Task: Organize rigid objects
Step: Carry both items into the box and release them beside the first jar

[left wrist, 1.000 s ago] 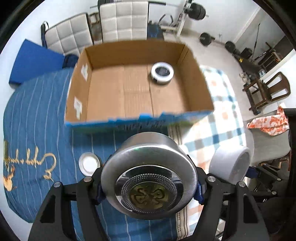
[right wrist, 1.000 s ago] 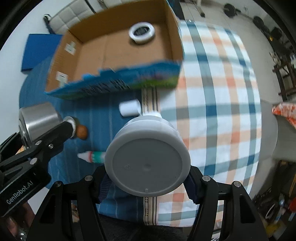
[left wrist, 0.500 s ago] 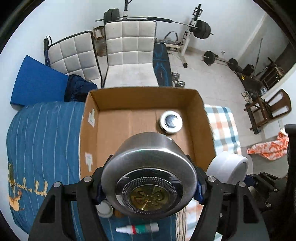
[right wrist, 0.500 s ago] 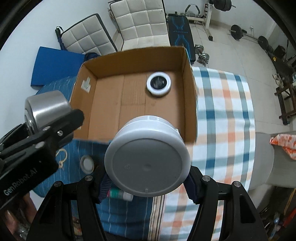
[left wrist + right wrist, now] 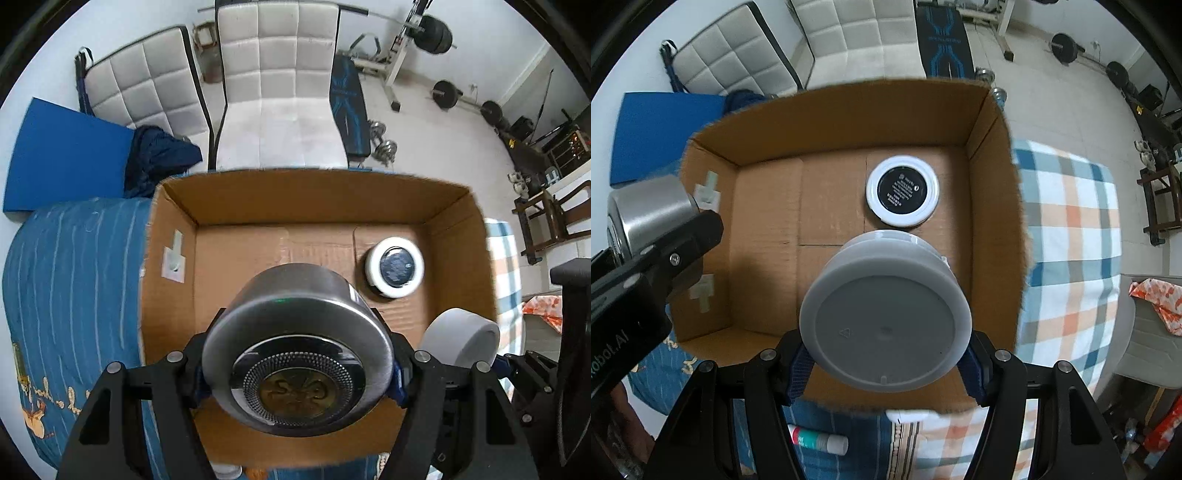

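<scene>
My left gripper is shut on a round steel tin with an embossed gold lid, held over the open cardboard box. My right gripper is shut on a grey plastic jar, also above the box. The steel tin shows at the left of the right wrist view; the grey jar shows at the right of the left wrist view. A white-rimmed jar with a black label lies on the box floor near the far right corner.
The box rests on a bed with a blue striped cover and a plaid blanket. A small tube lies on the cover in front of the box. White padded chairs and gym weights stand beyond.
Both grippers have carried their jars forward from in front of the box to above its inside. The box's near wall has slid under the fingers.
</scene>
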`<act>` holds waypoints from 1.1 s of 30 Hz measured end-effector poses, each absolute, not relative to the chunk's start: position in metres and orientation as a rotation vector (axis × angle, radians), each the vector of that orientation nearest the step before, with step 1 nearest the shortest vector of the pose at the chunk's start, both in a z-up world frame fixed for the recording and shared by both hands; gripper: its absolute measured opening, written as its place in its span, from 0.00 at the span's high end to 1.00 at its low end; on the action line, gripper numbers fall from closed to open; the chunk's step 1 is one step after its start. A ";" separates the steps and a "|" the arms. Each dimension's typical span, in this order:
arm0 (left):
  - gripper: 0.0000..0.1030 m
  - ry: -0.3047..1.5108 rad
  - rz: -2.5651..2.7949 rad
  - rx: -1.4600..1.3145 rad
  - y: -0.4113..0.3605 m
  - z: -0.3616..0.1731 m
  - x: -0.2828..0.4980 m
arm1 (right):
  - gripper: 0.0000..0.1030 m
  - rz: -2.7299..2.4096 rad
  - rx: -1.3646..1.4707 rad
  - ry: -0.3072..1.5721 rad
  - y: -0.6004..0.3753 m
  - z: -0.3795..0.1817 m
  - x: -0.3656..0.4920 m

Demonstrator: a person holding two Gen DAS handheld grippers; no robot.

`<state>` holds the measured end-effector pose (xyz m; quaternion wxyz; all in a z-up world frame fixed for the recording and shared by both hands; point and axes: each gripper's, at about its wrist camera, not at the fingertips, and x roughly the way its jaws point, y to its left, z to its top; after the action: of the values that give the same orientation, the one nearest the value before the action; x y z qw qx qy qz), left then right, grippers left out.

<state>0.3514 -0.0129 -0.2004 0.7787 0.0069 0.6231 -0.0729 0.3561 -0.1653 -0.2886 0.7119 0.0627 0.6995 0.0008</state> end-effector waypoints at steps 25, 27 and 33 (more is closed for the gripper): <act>0.33 1.724 -0.197 0.066 -0.044 -0.345 0.428 | 0.34 -0.078 0.100 1.741 -0.172 -0.415 0.406; 0.31 1.737 -0.193 0.075 -0.046 -0.345 0.430 | 0.34 -0.073 0.104 1.745 -0.171 -0.417 0.406; 0.30 1.755 -0.196 0.049 -0.050 -0.333 0.430 | 0.33 -0.058 0.129 1.766 -0.173 -0.417 0.402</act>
<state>0.4304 -0.0496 -0.3332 0.6346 0.0215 0.7678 -0.0857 0.4023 -0.1726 -0.4166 0.6325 0.0565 0.7721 -0.0254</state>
